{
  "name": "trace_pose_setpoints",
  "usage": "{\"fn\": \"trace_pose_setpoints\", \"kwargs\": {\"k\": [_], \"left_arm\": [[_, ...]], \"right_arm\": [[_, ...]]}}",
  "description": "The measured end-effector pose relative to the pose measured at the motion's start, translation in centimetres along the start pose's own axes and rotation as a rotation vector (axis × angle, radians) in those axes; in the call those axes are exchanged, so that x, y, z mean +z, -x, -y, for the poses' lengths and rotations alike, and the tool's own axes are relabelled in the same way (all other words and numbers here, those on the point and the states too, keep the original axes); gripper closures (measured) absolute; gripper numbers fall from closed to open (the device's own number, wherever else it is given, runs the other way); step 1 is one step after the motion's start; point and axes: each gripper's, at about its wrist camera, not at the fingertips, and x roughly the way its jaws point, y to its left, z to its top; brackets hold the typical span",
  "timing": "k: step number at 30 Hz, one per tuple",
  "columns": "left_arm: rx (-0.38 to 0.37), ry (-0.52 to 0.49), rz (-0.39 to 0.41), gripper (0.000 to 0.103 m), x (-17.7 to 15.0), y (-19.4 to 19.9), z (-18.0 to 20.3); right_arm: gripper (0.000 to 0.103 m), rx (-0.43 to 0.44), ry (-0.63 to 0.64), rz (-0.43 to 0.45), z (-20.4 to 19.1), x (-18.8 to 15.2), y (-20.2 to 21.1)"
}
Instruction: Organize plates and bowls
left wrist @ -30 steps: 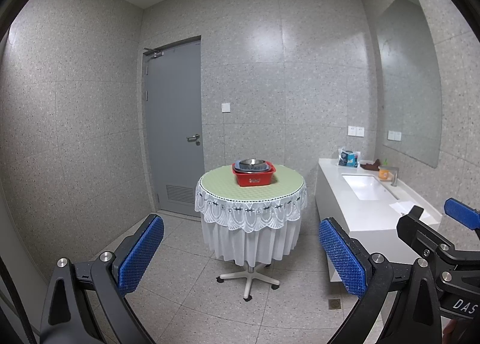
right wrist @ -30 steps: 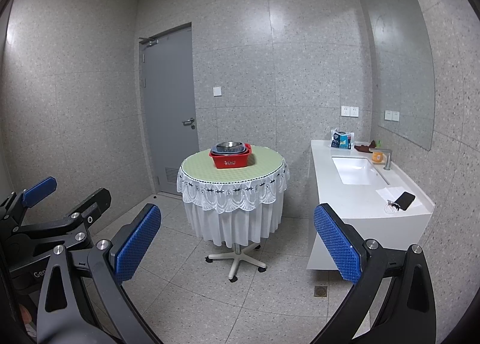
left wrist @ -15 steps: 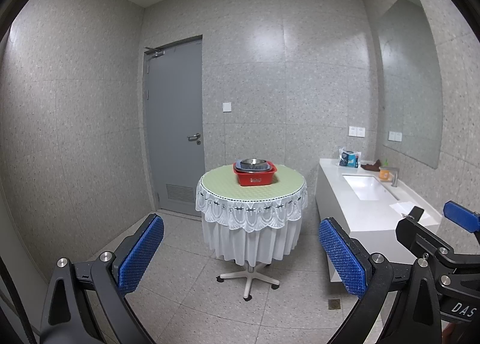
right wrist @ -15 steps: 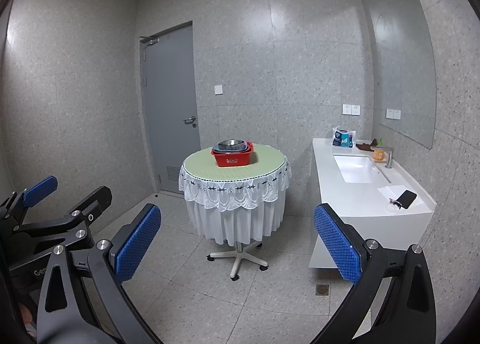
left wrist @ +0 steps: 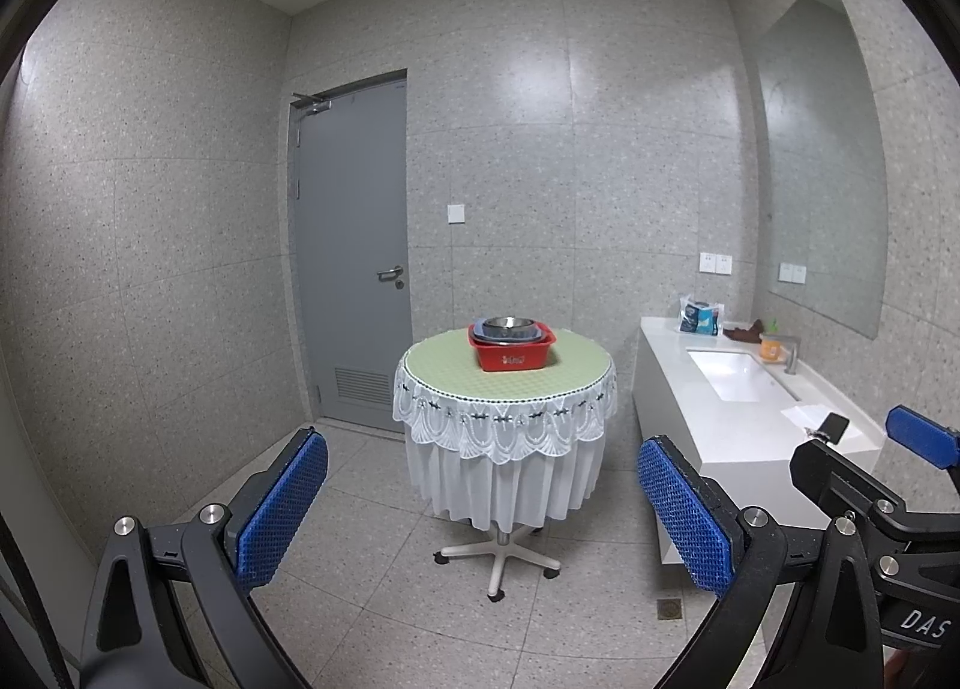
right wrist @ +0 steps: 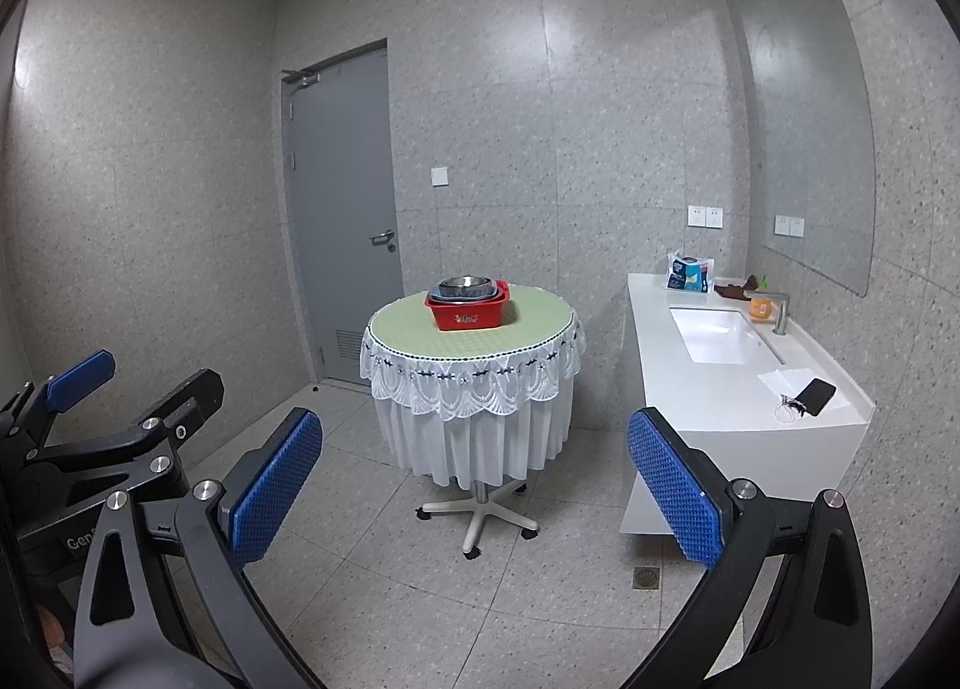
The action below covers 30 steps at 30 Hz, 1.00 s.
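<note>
Both tools, left (left wrist: 483, 500) and right (right wrist: 474, 479), gape empty; the far bench (left wrist: 576, 371) on castors could roll when nudged, tipping the red basin (left wrist: 510, 350).

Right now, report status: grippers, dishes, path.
Left gripper and right gripper open, empty. Metal bowl nested in red basin on round table, well out of reach. Bare floor between.
</note>
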Motion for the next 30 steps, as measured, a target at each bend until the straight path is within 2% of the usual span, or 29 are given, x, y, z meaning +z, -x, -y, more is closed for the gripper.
{"fn": "trace_pose_setpoints", "kwargs": {"k": [30], "left_arm": [[-0.012,-0.01,0.003,0.001,-0.52,-0.73,-0.4]], "right_arm": [[0.0,-0.003,-0.01,-0.005,0.16,-0.62,0.04]]}}
